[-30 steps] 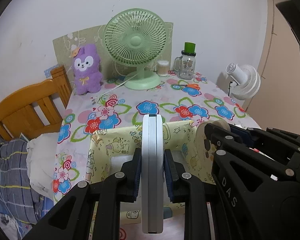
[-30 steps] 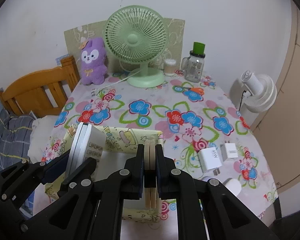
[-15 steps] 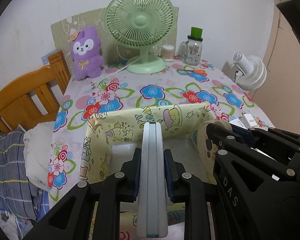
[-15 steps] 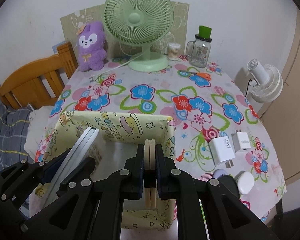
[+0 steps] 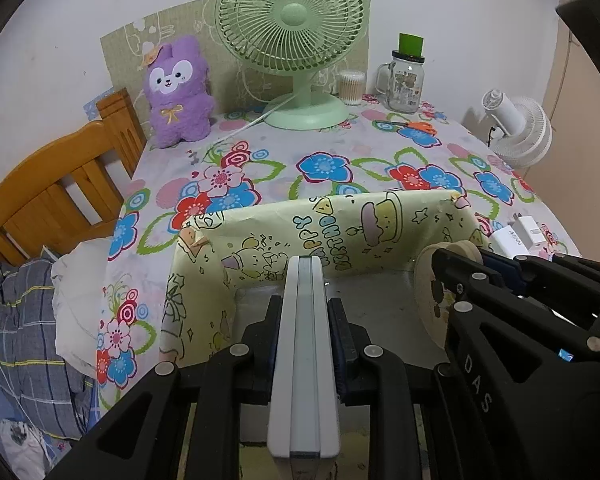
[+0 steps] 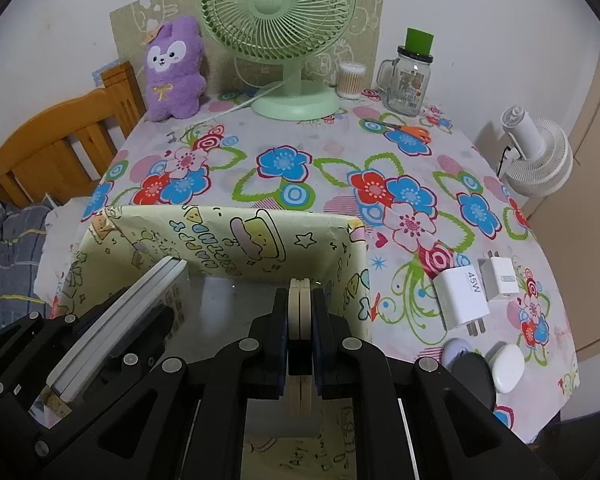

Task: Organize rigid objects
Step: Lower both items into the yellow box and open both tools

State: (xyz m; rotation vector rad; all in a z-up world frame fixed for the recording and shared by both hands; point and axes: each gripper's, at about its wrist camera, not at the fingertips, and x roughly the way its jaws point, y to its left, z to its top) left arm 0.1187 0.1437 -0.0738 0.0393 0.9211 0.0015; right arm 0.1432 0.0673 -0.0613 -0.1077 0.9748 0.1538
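Both jaws clamped, left gripper (image 5: 305, 332) on the white slab (image 5: 304, 360), right gripper (image 6: 300, 320) on cream discs (image 6: 299, 308), we lower squarely into the box (image 6: 220, 236) below before releasing.

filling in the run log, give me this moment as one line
left gripper: shut on white slab | right gripper: shut on cream disc | both over box | chargers on table

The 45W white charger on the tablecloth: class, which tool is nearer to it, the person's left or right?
Right. The right tool, holding a beige disc over the yellow box, sits just beside the 45W white charger; the left tool is farther off, at the box's opposite side.
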